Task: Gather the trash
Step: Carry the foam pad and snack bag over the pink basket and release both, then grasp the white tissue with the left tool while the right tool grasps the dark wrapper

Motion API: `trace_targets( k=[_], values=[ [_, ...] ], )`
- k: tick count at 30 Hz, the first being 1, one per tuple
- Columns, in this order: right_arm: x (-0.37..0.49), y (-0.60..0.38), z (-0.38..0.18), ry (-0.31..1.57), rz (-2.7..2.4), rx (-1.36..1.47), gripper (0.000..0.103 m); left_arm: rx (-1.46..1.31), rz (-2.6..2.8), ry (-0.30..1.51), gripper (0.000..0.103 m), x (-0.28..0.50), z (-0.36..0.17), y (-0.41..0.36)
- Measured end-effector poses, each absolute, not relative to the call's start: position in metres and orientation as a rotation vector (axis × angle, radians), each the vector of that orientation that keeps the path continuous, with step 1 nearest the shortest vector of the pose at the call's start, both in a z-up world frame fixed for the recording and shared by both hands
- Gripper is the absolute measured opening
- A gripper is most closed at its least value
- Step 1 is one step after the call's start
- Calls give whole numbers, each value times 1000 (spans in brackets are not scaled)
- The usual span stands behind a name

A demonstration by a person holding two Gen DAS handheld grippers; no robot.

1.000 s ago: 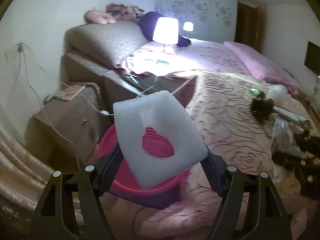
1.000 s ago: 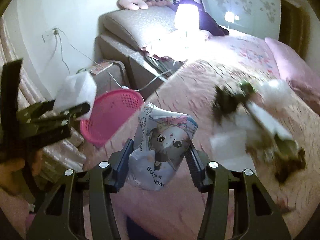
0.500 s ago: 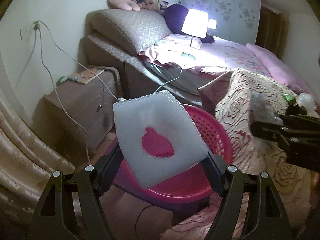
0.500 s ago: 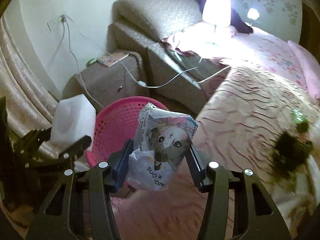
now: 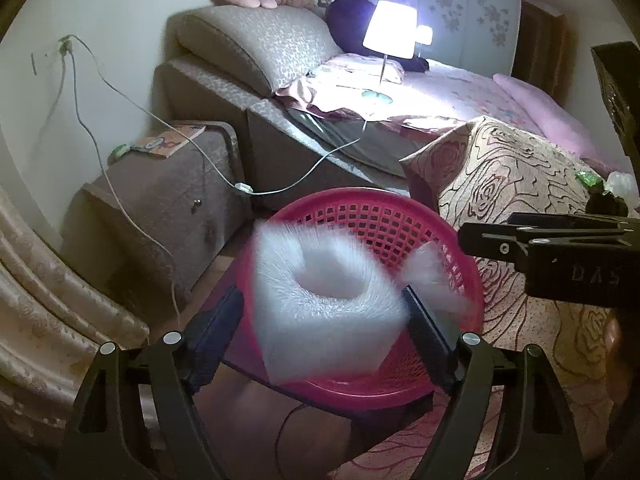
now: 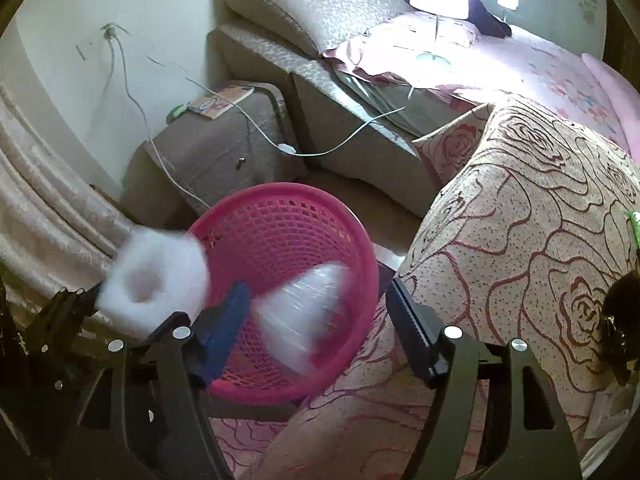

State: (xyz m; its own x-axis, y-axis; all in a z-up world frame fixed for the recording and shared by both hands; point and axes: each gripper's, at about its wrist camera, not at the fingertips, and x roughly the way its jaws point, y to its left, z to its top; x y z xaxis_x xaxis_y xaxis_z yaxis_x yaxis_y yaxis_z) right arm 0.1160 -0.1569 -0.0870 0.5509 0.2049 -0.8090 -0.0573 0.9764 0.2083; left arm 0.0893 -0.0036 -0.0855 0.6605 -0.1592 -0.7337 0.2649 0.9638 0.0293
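A pink mesh basket (image 5: 360, 196) stands on the floor beside the bed. My left gripper (image 5: 320, 298) hovers over it with its jaws opening; the white foam block (image 5: 304, 320) is a falling blur between them, a gap showing at the left pad. My right gripper (image 6: 316, 288) hangs over the same basket (image 6: 280, 192), jaws opening too. The printed plastic packet (image 6: 308, 312) is a pale blur dropping from it into the basket. From the right wrist, the foam block (image 6: 156, 284) shows at the basket's left rim. The left wrist view has the right gripper (image 5: 540, 240) at the right.
A brown nightstand (image 5: 168, 200) with a booklet stands behind the basket, and a white cable (image 5: 244, 188) trails across it. The rose-patterned blanket (image 6: 520, 220) hangs off the bed on the right, with dark trash (image 6: 620, 308) at its far edge. A lit lamp (image 5: 388, 36) sits on the bed. Curtain folds (image 5: 40, 300) hang at left.
Both grippers have come in over the pink basket and sunk lower. Their jaws have widened; the foam block and the packet have slipped from their grips and blur downward.
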Motion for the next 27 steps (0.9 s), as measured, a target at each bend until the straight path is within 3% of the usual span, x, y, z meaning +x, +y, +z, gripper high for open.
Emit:
trace_targets(
  k=[12,20,27],
  values=[
    [93,-171,-70,893,101,175,69,137,-149,770,86,84,-70,9],
    [54,-186,-50,796,54,189,83,117,-151,758,89,74,-57,4],
    [17,-211,-34,754,27,242,83,150,-214,734,90,57,-47,-20]
  ],
)
